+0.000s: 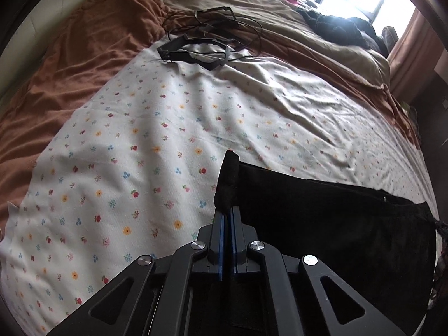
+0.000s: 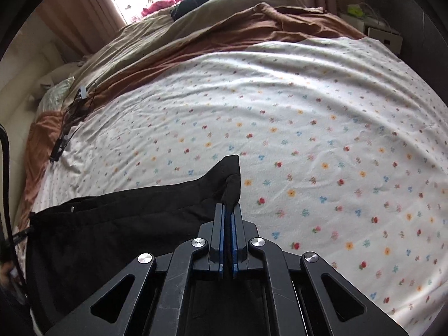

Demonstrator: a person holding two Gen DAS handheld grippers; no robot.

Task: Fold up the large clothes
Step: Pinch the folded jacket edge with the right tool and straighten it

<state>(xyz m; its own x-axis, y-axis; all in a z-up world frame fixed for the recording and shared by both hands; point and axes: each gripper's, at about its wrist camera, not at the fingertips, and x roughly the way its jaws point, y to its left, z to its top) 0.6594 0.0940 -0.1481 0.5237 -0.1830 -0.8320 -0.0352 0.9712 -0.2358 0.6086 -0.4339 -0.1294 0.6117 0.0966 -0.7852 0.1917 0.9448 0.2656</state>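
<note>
A black garment (image 1: pixel 322 224) with a small metal button lies on the white flowered bedsheet (image 1: pixel 140 140), stretched between both grippers. My left gripper (image 1: pixel 227 210) is shut on the garment's left corner, and a flap of black cloth sticks up past its blue pads. In the right wrist view the same black garment (image 2: pixel 112 224) spreads to the left over the flowered sheet (image 2: pixel 308 126). My right gripper (image 2: pixel 228 205) is shut on its right corner, which rises in a point above the fingertips.
A rust-brown blanket (image 1: pixel 84 56) and a beige duvet (image 1: pixel 280 22) are bunched at the far side of the bed. A black frame with tangled cables (image 1: pixel 201 44) lies at the sheet's far edge. Dark clothes (image 1: pixel 336 25) pile up by the bright window. A bedside shelf (image 2: pixel 383 33) stands far right.
</note>
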